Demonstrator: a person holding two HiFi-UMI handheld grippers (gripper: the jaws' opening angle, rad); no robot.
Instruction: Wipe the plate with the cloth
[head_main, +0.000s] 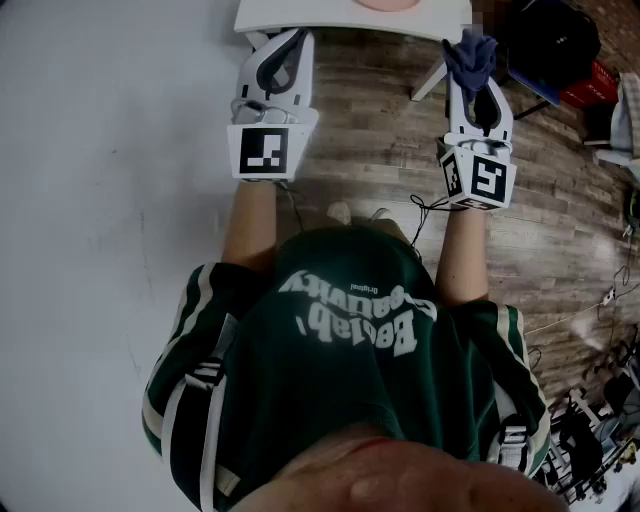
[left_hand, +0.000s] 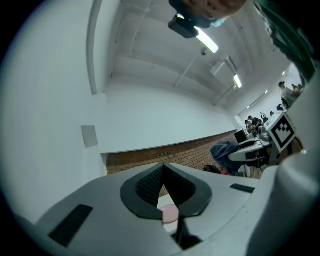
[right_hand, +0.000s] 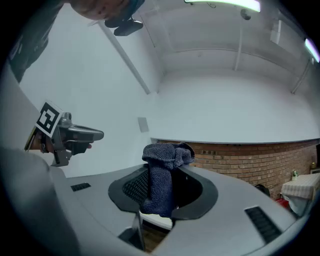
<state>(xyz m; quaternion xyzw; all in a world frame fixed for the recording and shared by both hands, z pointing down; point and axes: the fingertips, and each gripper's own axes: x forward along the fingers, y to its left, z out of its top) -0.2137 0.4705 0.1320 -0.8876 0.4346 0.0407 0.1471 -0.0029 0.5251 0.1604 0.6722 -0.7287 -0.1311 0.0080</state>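
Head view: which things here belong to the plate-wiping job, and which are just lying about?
For the job:
cloth, clamped in the right gripper
pink plate on the white table
left gripper, shut and empty

Lying about:
dark bag on the floor
floor cables

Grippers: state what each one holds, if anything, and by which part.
Right gripper: dark blue cloth, gripped mid-length, bunched end past the jaws. Left gripper: shut, empty.

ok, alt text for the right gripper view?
The right gripper is shut on a dark blue cloth that bunches up above its jaws. Behind are a white wall over a brick strip, and the left gripper at far left.
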